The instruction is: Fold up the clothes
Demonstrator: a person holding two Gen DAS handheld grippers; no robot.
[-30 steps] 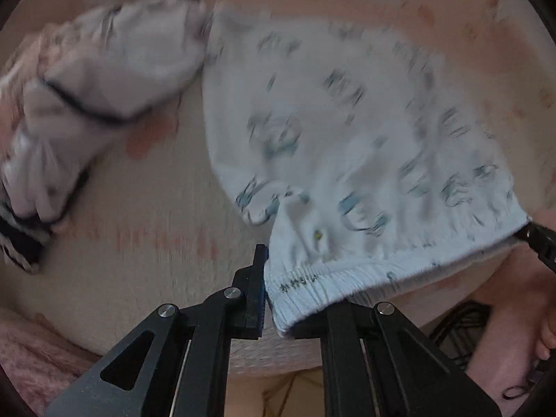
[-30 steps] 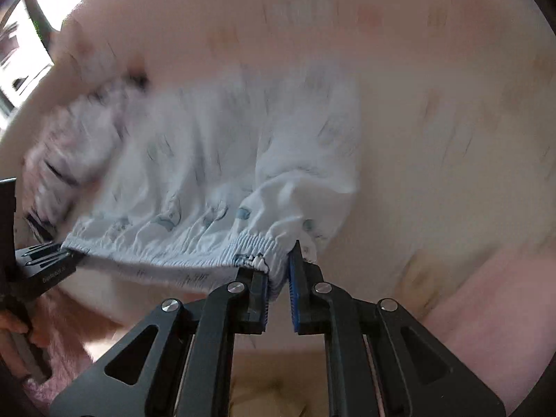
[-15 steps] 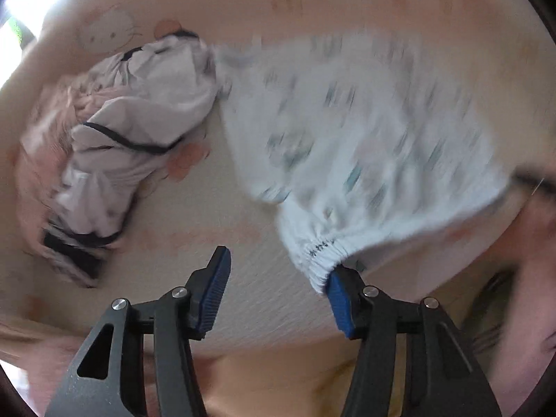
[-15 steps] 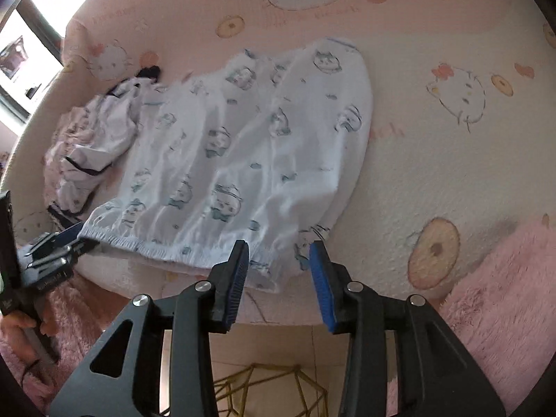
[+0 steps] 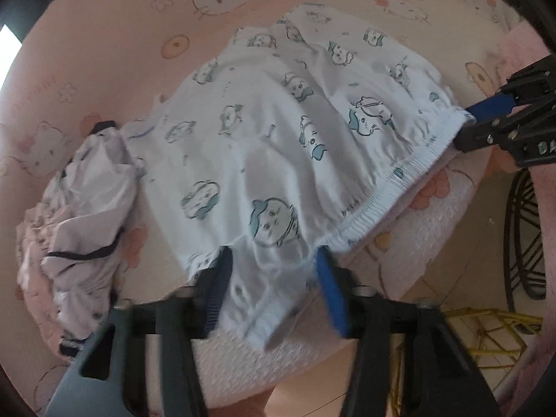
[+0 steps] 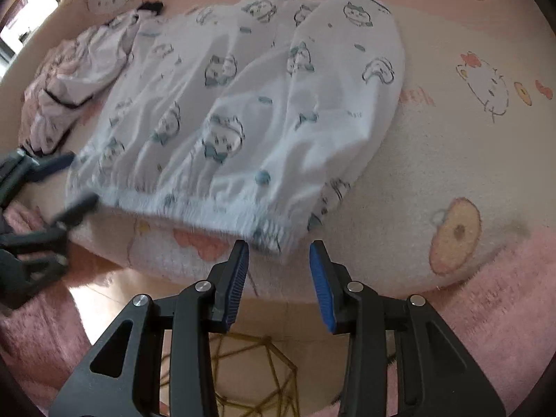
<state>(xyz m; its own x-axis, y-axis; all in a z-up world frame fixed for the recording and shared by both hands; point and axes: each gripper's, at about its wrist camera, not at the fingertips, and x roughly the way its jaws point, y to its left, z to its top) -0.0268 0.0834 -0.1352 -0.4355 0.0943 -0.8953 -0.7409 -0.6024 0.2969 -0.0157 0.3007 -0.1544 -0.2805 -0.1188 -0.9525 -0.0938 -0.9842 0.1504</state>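
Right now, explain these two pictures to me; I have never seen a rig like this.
There is no robot here. A person holds a two-finger clamp in each hand, and each clamp carries a wide-angle camera looking along its fingers. One picture comes from the left hand-held gripper, the other from the right hand-held gripper. Each also shows at the edge of the other's picture. On a pink cartoon-print cover lie white printed pants, with a crumpled pale garment beside them. The left jaws have just been closing around one corner of the waistband; whether they pinch it yet is unclear. The right jaws have just opened and stand open at the other corner, holding nothing.
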